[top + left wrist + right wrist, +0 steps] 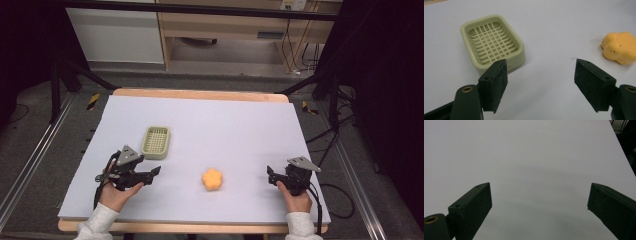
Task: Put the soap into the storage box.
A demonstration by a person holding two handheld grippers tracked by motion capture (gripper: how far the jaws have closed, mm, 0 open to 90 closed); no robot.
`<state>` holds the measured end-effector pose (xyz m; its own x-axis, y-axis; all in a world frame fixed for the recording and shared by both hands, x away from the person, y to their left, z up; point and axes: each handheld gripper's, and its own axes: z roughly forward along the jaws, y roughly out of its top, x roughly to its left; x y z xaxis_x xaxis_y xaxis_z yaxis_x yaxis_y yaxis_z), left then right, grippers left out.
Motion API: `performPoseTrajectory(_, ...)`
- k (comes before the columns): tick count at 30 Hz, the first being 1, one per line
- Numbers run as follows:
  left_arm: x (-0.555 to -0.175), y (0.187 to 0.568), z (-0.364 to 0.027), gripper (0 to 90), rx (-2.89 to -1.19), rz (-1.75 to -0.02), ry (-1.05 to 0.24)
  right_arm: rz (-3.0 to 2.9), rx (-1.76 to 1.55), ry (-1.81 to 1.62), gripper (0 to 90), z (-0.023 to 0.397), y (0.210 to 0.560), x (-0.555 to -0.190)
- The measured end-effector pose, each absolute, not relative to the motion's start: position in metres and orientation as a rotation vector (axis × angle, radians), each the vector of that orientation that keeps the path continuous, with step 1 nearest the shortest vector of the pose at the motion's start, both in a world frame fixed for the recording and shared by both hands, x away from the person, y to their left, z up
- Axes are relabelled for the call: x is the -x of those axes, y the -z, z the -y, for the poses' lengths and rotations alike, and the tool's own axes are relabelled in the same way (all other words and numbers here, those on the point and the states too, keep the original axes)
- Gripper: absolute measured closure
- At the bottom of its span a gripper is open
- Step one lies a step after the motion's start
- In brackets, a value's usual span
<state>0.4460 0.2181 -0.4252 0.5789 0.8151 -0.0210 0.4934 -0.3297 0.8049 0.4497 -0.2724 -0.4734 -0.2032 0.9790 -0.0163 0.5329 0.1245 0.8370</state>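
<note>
- The table (200,115), under a pale sheet, is mostly bare; there is wide free room across its far half and down the middle, so either tool can swing in without crowding.
- The near edge is the main hazard: both hands work close to it, and anything nudged back toward the person could slide off.
- The green soap dish (156,142) sits left of centre, empty, its slotted floor visible in the left gripper view. It looks light, so a sideways knock from a jaw would probably skid it over the smooth sheet.
- The left gripper (145,176) rests just beside the dish, jaws spread wide and holding nothing; lifting carelessly could clip the dish's near wall.
- The right gripper (272,176) sits toward the right edge, jaws likewise wide and empty, facing bare sheet, with little room to its outer side.
- The orange flower-shaped piece (212,179), apparently a sponge or soap, though I cannot tell which, lies between the grippers, apart from both. If it is soft, a hard pinch may squash it; if slick, it may squirt out.
</note>
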Motion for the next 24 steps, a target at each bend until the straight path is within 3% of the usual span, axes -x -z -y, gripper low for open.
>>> performPoseTrajectory(24, -0.454, 0.416, -0.159, 25.5, -2.095, -0.911, -0.458, -1.819, -1.449, -0.963, 5.6, 0.267, 0.472, -0.451)
